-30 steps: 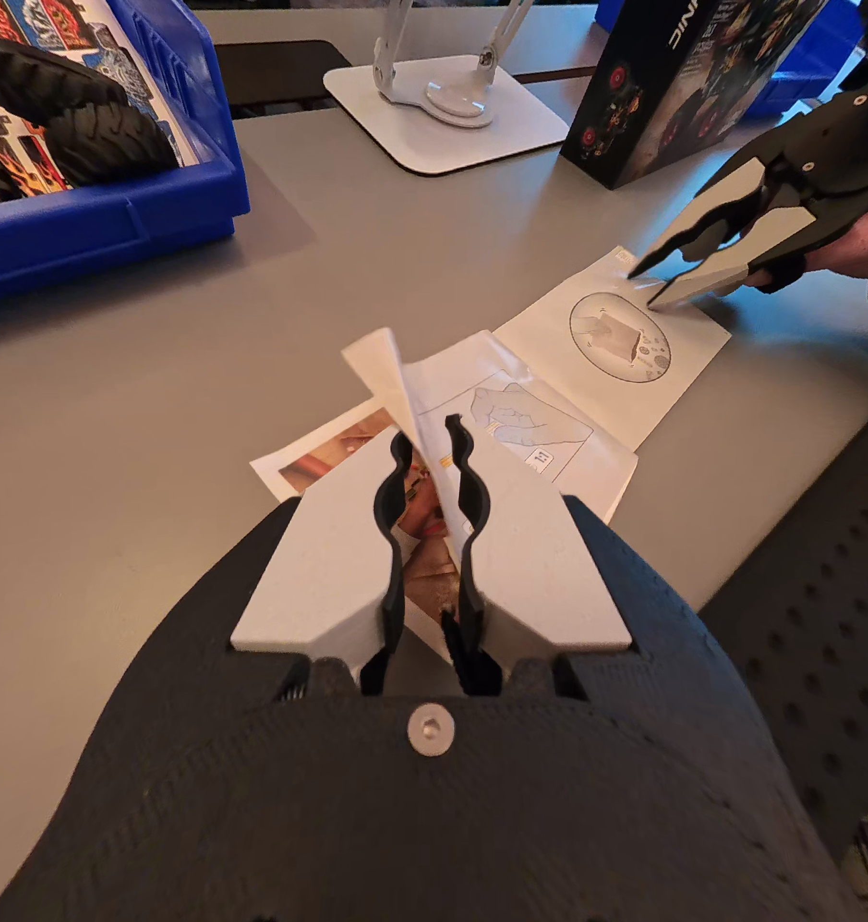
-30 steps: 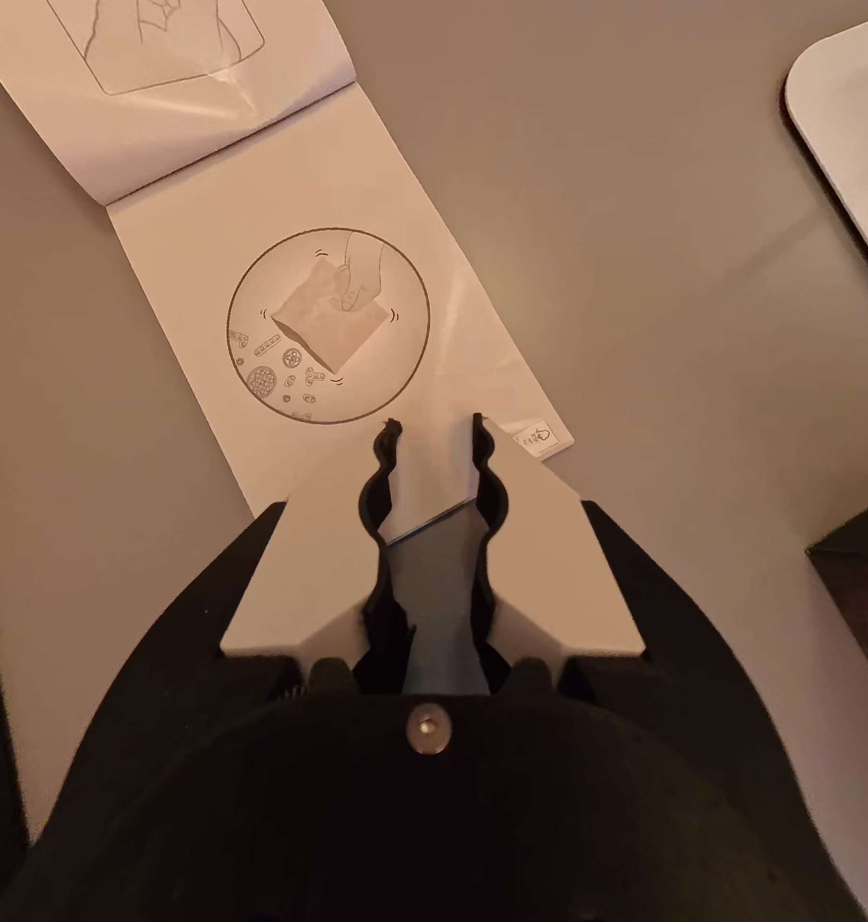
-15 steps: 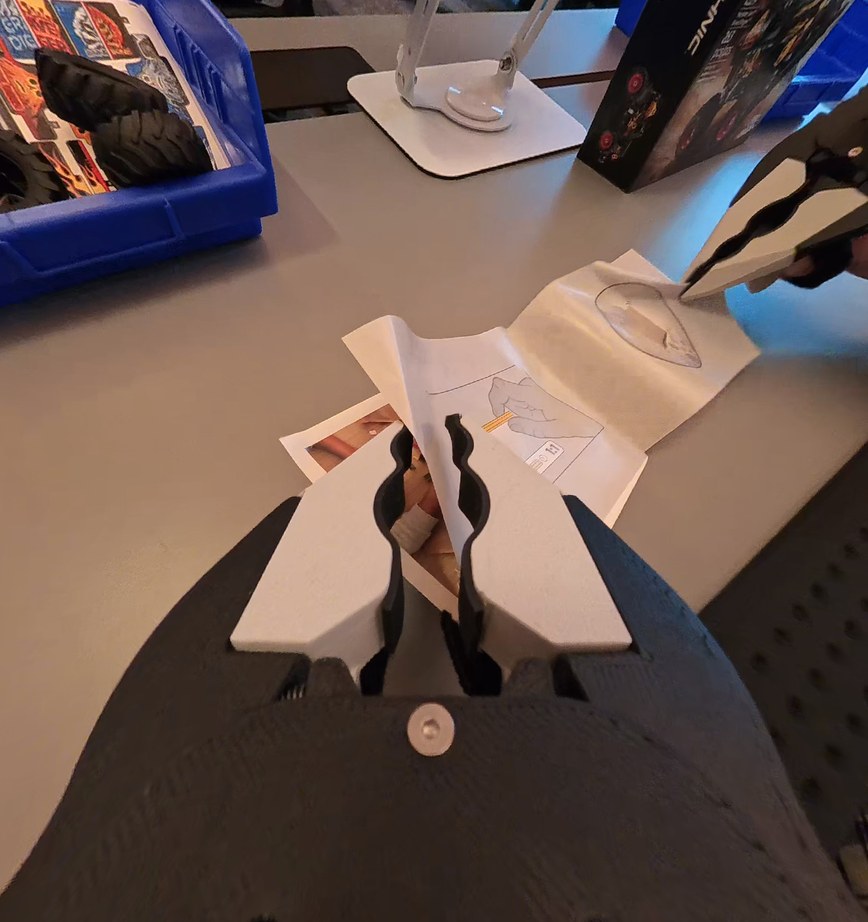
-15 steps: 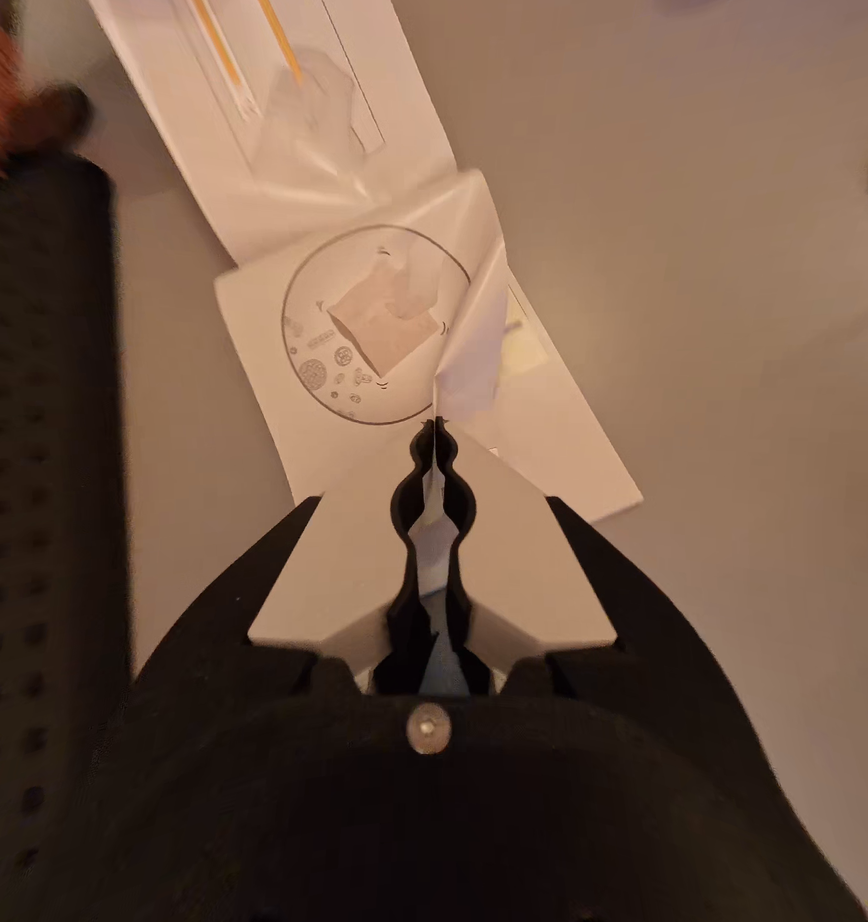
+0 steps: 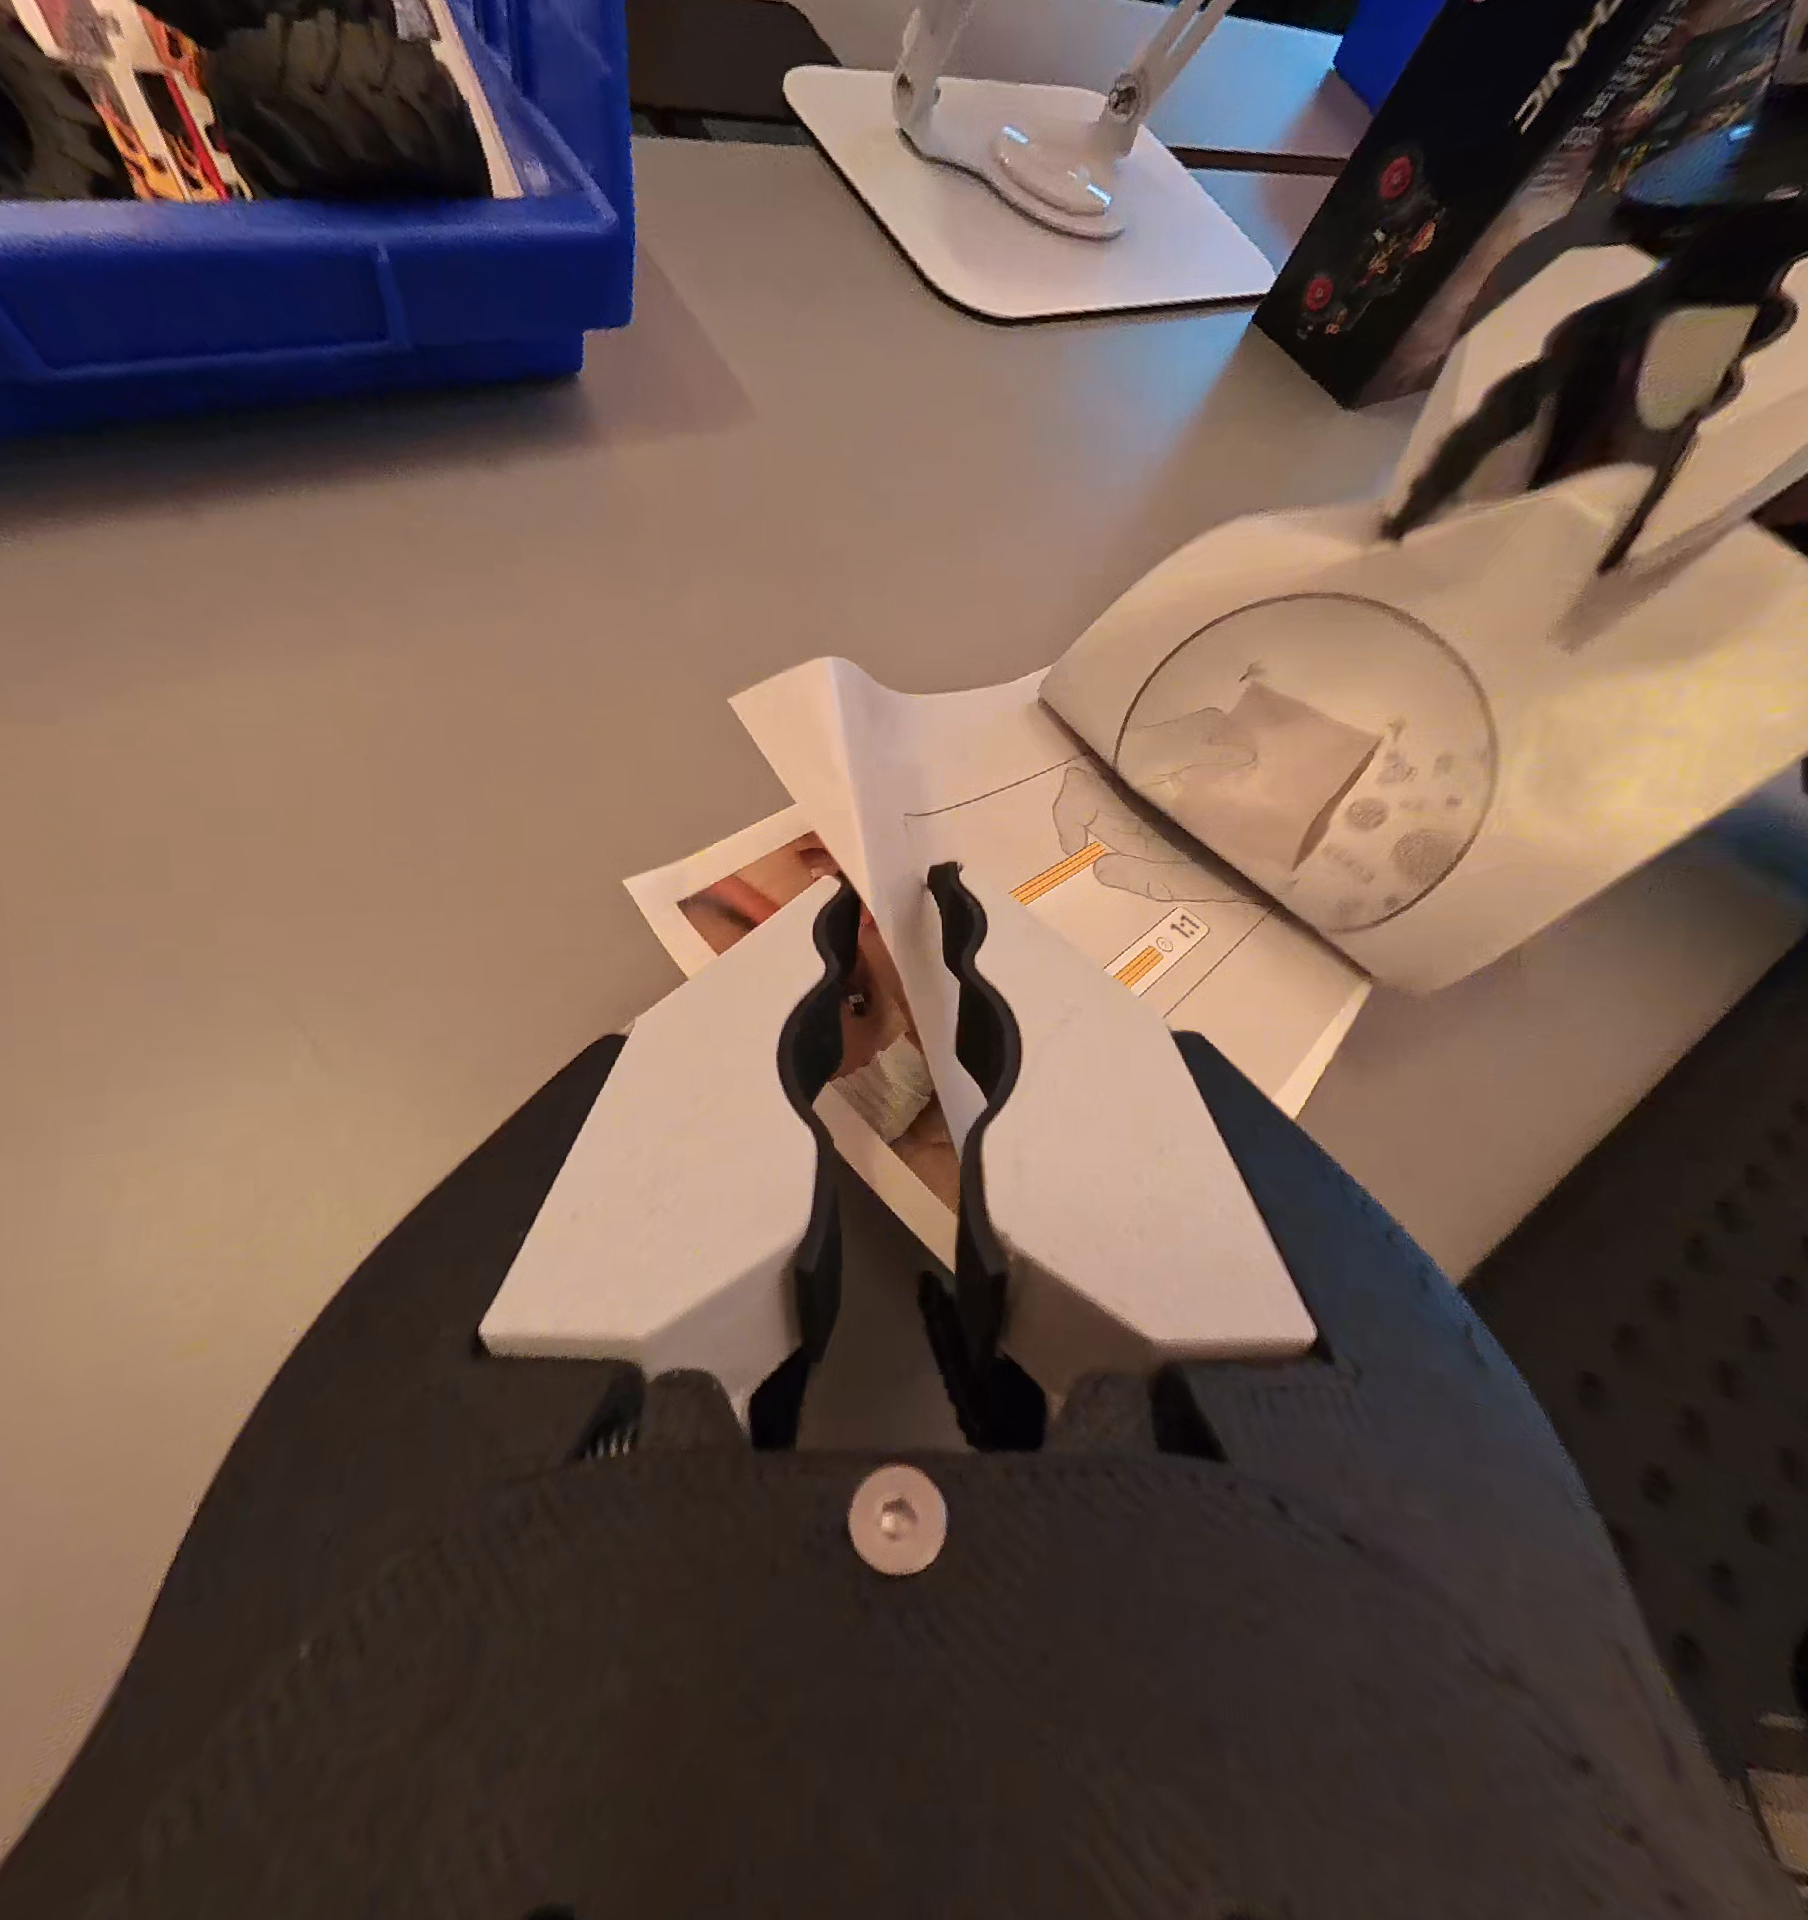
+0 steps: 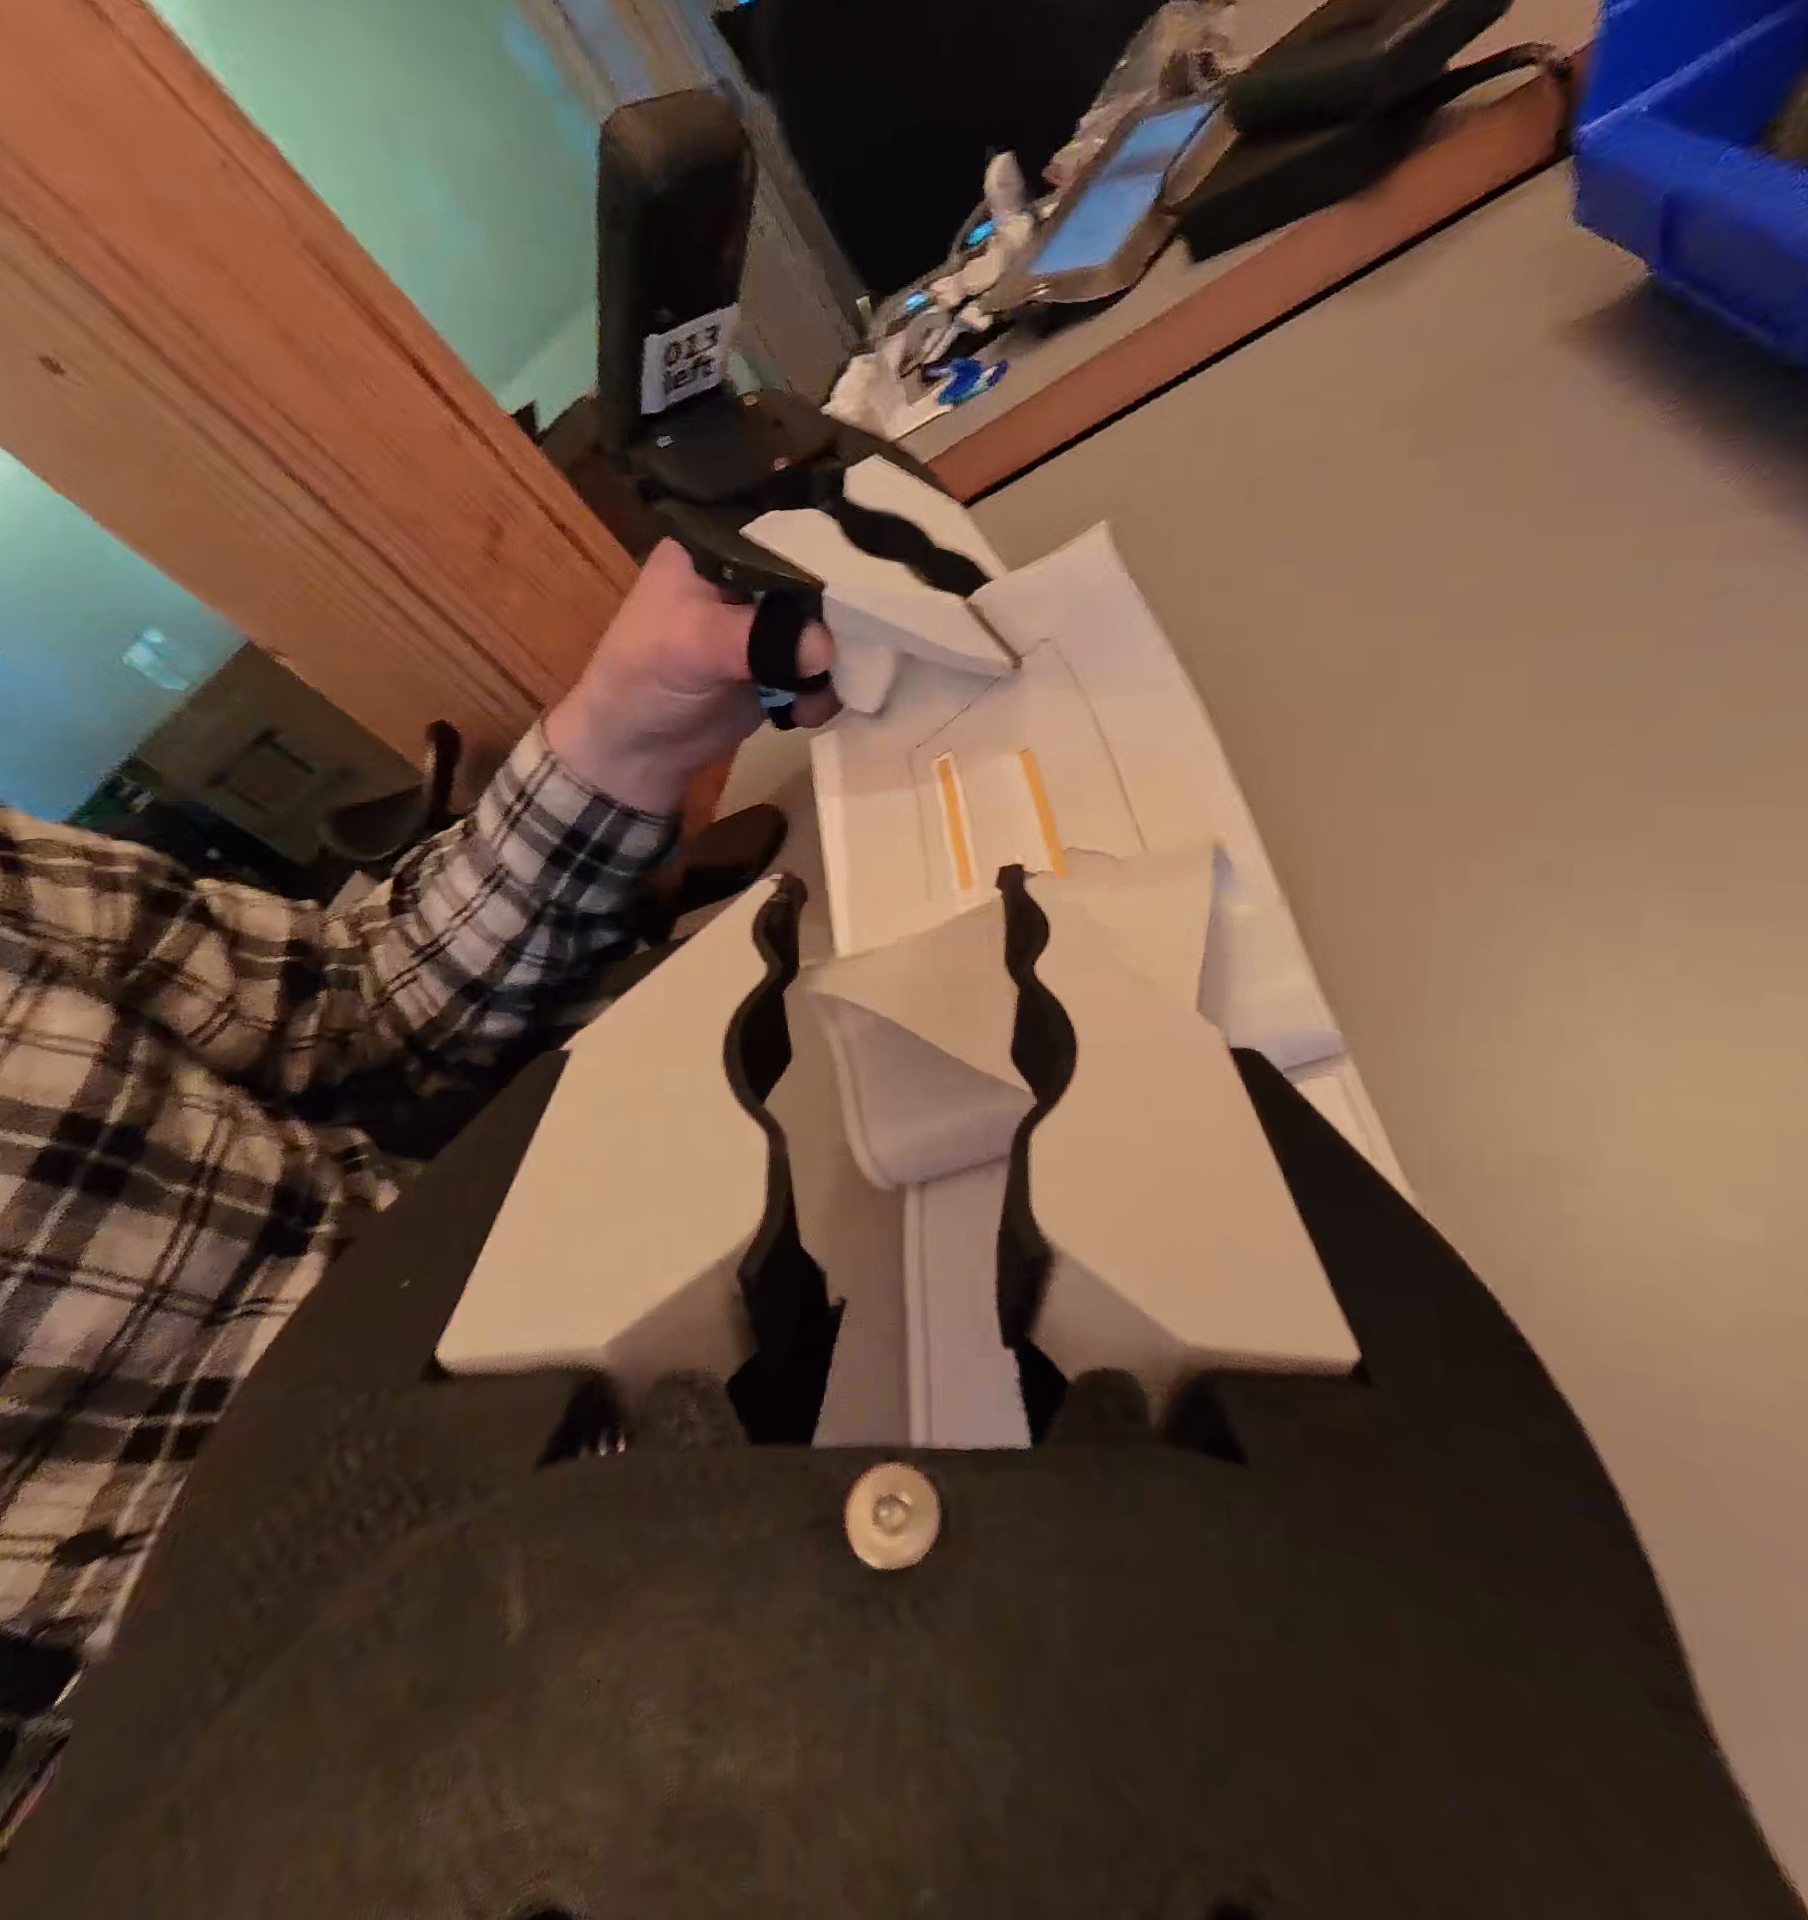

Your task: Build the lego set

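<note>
The white instruction booklet (image 5: 1201, 935) lies open on the grey table. One thin page stands up between the fingers of my left gripper (image 5: 892, 883), whose tips are a small gap apart, so it is open. My right gripper (image 6: 898, 878) is open wide over the booklet (image 6: 983, 821), with a curled page (image 6: 910, 1081) lying loose between its fingers. In the left wrist view the right gripper (image 5: 1502, 549) hovers over the raised page with the round drawing (image 5: 1399, 748). The left gripper (image 6: 993, 623) shows far off in the right wrist view.
A blue bin (image 5: 256, 301) with black tyres (image 5: 349, 114) stands at the far left. A white stand base (image 5: 1035, 229) and the black set box (image 5: 1502, 208) stand at the back. A black perforated mat (image 5: 1658, 1299) lies on the right. A plaid sleeve (image 6: 464, 883) holds the left gripper.
My right gripper, shut on the page corner half a second ago, has opened and swung round to look along the booklet. The round-drawing page has lifted and curled. The left gripper has hardly moved.
</note>
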Demonstrator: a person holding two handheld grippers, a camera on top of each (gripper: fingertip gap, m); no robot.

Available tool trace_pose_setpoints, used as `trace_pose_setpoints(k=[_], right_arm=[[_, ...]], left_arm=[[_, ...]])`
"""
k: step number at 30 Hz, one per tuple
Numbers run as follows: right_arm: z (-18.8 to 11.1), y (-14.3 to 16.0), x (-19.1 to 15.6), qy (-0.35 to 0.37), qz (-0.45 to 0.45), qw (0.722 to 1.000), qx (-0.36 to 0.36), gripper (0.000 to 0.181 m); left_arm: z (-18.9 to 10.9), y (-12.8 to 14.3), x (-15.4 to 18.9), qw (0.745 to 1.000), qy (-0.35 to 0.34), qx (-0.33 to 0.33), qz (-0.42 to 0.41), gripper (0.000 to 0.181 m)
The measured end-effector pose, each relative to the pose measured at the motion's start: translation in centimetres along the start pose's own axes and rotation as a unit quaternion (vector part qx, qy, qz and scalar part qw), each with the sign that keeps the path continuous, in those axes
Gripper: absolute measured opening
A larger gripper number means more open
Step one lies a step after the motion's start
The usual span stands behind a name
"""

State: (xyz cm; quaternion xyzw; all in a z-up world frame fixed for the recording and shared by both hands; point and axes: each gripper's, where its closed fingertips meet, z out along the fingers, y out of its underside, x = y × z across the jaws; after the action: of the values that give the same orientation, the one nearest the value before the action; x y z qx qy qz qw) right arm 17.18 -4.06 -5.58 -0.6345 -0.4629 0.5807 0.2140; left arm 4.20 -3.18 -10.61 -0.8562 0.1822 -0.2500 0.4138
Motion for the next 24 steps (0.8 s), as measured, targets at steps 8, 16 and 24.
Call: trace_pose_setpoints(k=[8,16,24], right_arm=[[-5.9,2.2,5.8,0.110,0.090,0.988,0.065,0.045],[-1.5,3.5,0.0,-0.063,0.160,0.985,0.015,0.064],[3.2,-0.2,-1.9,-0.114,0.109,0.987,0.018,0.069]], left_arm=[[0.4,1.0,-0.5,1.000,0.007,-0.007,-0.011,0.012],[0.8,1.4,-0.6,1.000,0.010,-0.015,-0.023,0.012],[0.2,0.9,-0.6,0.999,0.020,-0.002,-0.038,0.017]])
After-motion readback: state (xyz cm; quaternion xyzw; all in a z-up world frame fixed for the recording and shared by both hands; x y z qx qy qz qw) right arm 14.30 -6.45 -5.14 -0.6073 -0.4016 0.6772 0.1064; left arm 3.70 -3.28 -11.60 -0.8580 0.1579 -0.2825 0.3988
